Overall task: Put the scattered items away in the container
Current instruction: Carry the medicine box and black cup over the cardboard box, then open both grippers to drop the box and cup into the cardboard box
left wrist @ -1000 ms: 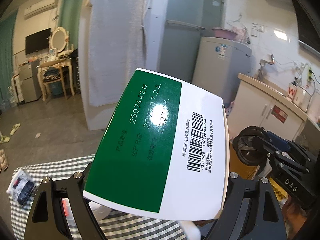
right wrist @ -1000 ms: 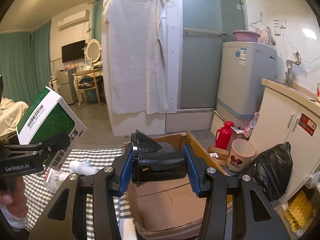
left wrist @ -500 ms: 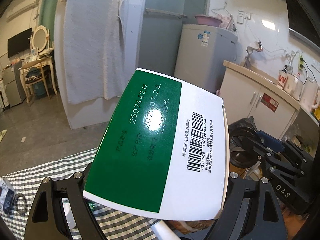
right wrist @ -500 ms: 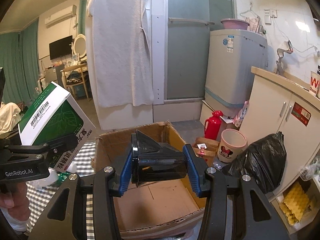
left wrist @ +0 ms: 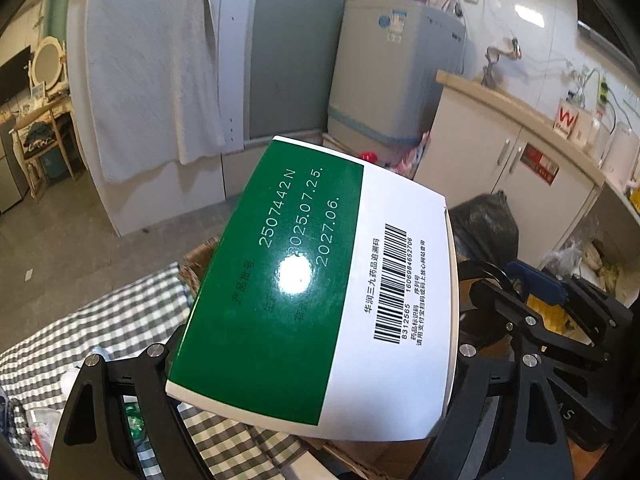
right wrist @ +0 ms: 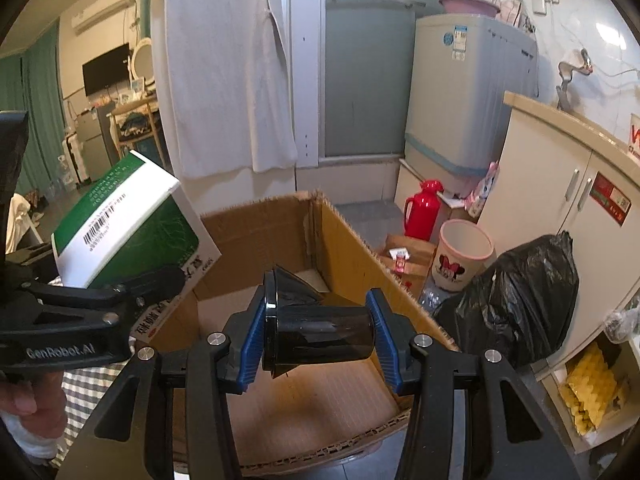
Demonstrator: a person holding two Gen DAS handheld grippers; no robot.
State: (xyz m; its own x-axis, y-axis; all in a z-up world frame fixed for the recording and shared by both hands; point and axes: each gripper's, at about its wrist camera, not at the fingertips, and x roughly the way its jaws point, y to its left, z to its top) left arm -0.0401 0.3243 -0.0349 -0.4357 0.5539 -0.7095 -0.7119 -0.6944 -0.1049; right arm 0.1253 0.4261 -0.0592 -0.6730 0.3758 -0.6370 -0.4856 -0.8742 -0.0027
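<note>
I am holding a black cup (right wrist: 320, 330) crosswise in the right tool (right wrist: 318, 334), over the open cardboard box (right wrist: 348, 248); it looks light, rigid, slick. My left tool (left wrist: 308, 360) is clamping the medicine carton (left wrist: 320, 300), probably light and crushable, near the box's edge.

In the left wrist view, most of the cardboard box (left wrist: 200, 258) is hidden behind the green-and-white medicine carton (left wrist: 320, 284); only a frayed corner is seen. The middle date line printed on the carton is partly washed out by glare. The small items on the checked tablecloth (left wrist: 100, 320) are blurred and cut off at the frame's lower left. In the right wrist view, the box's near wall is masked by the black funnel-shaped part (right wrist: 316, 332).
</note>
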